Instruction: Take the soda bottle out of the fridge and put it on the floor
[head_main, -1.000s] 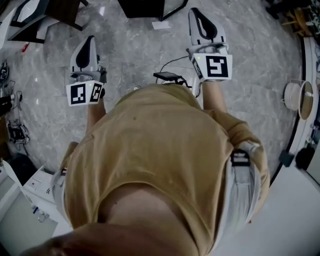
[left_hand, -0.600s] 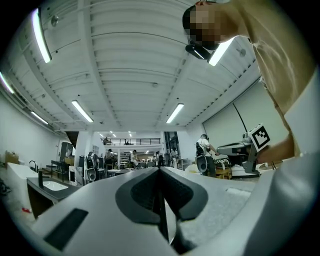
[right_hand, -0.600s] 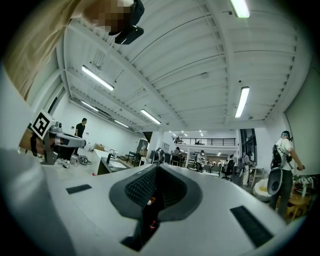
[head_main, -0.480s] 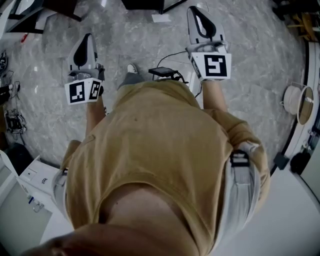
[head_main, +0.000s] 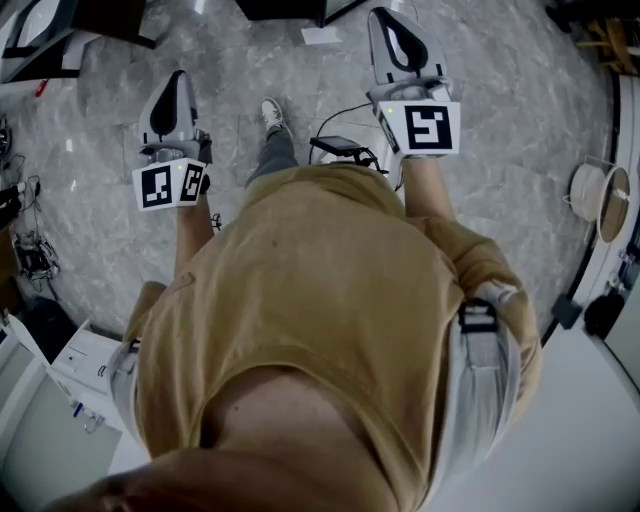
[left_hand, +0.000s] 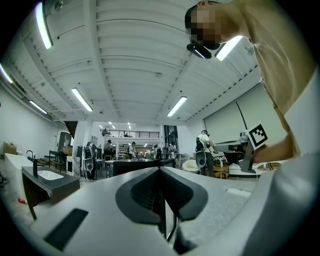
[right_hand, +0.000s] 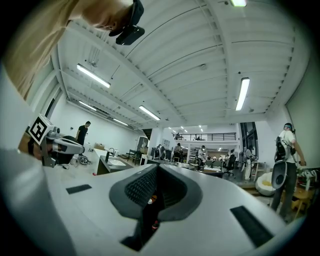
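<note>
As the person (head_main: 430, 195) in the tan shirt (head_main: 320, 300) stands over the grey marble floor (head_main: 520, 110), both grippers are held out level ahead of that shirt; the left gripper (head_main: 179, 82) has its jaws pressed together on nothing, just a thin seam; the right gripper (head_main: 388, 22), off the shirt's other shoulder, is likewise closed and empty; one shoe (head_main: 269, 112) pokes out ahead of the shirt between them; the soda bottle is nowhere I can see.
</note>
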